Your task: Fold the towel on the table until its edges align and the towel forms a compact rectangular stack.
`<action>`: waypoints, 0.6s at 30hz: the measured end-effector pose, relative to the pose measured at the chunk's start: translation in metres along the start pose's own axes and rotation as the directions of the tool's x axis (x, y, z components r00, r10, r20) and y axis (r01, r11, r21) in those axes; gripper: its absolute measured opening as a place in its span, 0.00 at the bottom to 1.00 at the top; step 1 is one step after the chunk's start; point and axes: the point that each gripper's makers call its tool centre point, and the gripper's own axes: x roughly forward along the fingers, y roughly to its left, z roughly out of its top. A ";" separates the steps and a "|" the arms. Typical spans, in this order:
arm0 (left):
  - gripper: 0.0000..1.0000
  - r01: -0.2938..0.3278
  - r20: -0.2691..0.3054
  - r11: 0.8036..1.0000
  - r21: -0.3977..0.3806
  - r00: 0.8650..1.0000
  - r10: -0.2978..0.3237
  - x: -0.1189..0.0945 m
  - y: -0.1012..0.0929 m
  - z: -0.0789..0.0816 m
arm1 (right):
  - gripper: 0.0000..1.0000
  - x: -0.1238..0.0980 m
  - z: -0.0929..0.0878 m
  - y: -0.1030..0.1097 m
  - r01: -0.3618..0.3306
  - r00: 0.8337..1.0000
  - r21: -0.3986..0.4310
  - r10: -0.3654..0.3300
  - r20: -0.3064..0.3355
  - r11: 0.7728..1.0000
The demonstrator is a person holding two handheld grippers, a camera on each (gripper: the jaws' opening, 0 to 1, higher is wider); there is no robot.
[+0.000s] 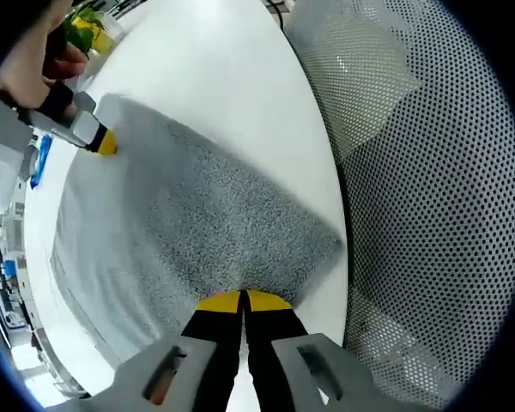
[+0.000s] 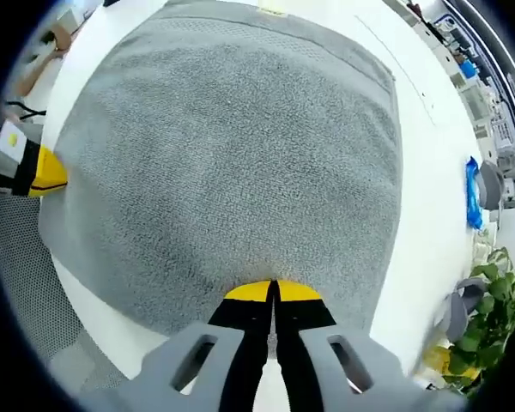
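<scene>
A grey towel [image 1: 197, 215] lies spread on the white table [image 1: 232, 69]. In the left gripper view my left gripper [image 1: 242, 300] is shut, its yellow tips pressed together on the towel's near edge. At the upper left, a hand holds my right gripper [image 1: 103, 143] at the towel's far corner. In the right gripper view the towel [image 2: 232, 146] stretches away from me, and my right gripper [image 2: 273, 292] is shut on its near edge. My left gripper [image 2: 47, 174] touches the towel's left edge there.
A perforated grey chair back [image 1: 438, 215] stands close against the table edge, beside the left gripper, and its mesh [image 2: 26, 283] shows at lower left. A green plant [image 2: 489, 300] and a blue object [image 2: 474, 193] lie past the table [image 2: 429, 215].
</scene>
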 end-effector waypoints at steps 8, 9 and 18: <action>0.00 -0.022 -0.040 0.999 -0.031 0.999 0.021 0.000 0.001 -0.011 | 0.00 -0.001 -0.003 0.006 0.056 0.996 -0.046 -0.059 -0.065 0.997; 0.00 -0.026 -0.042 0.999 -0.031 0.999 0.025 0.000 0.002 -0.012 | 0.00 -0.001 -0.003 0.006 0.063 0.994 -0.070 -0.069 -0.083 0.996; 0.00 -0.029 -0.063 0.996 -0.085 0.998 0.023 0.000 0.010 -0.026 | 0.00 -0.004 -0.004 0.009 0.053 0.997 0.008 -0.052 -0.064 0.999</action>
